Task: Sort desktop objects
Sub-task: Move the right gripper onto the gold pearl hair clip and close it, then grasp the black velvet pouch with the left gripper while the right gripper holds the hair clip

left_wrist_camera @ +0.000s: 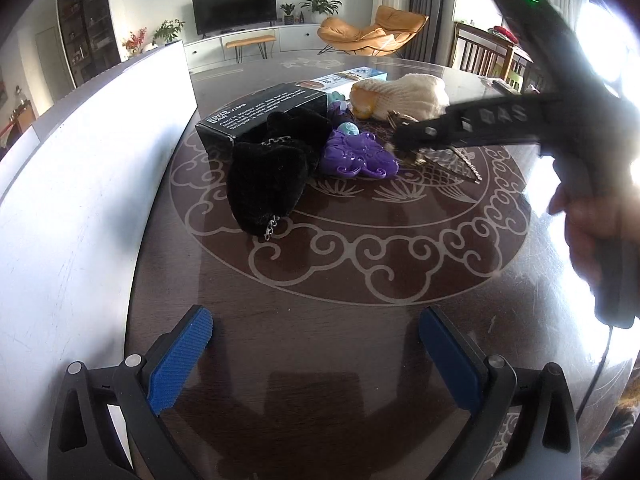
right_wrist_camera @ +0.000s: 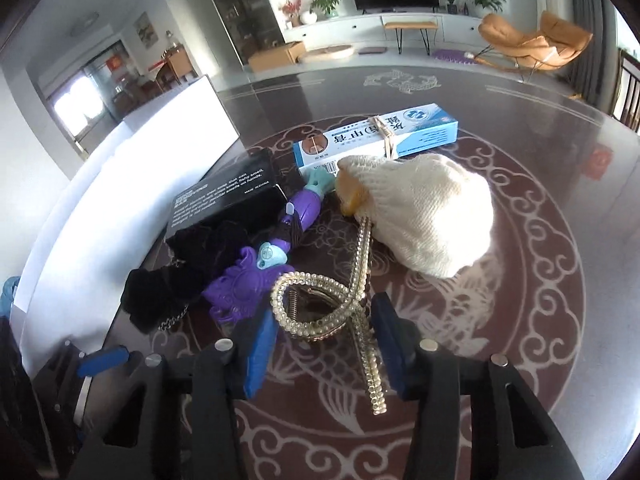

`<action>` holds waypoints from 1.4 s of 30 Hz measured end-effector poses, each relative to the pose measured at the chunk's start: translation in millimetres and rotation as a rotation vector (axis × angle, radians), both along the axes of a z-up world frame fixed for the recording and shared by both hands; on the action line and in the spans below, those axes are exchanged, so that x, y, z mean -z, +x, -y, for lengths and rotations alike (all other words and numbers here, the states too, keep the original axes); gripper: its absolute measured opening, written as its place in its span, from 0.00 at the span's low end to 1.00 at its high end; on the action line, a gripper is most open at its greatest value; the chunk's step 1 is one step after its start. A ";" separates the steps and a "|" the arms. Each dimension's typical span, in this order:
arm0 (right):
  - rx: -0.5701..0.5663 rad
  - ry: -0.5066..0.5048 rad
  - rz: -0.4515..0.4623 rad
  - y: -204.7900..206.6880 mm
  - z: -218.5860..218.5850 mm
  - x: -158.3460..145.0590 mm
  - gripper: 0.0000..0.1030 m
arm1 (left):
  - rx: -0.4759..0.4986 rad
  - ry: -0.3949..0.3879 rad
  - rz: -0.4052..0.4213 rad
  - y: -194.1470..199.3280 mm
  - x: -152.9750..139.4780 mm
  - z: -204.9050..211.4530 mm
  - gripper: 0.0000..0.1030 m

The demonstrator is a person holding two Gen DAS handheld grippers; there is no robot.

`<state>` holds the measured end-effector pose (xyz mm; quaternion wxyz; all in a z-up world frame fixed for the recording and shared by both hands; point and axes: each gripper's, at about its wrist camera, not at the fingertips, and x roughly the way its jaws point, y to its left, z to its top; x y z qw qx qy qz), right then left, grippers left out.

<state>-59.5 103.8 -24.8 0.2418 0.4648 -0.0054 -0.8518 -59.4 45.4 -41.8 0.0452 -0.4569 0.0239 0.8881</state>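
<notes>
Here, from the left wrist camera, the left gripper hangs wide and empty above bare dark table, with the pile of objects well beyond its tips. Across the upper right of that view the right gripper reaches in from the side, held in a blurred hand, its tips down at a glittery hair clip beside a purple toy. Its jaws are seen edge-on here, so I cannot tell the grip from this side. A black velvet pouch, a black box and a cream knitted hat lie around it.

From the right wrist camera, the clip lies directly between the two blue pads. The jaws stand narrow, drawn in against the clip's looped, beaded body. The clip's long beaded arm runs away from the camera towards the hat, roughly along the gripper's own pointing line, so the pinch comes across its narrow width. This view alone shows the blue-and-white carton behind the hat. The right hand is clearly the nearer one.
</notes>
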 end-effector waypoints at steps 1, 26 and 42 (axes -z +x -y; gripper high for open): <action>-0.007 0.017 -0.017 10.1 -3.2 -0.7 0.41 | 0.000 0.000 0.000 0.1 0.1 0.0 1.00; 0.122 0.222 -0.088 126.1 -65.8 15.6 1.00 | -0.034 0.027 0.020 -42.4 -16.7 9.5 1.00; 0.122 0.224 -0.089 125.3 -66.1 16.7 1.00 | 0.011 0.082 0.016 -4.5 -6.9 4.3 0.30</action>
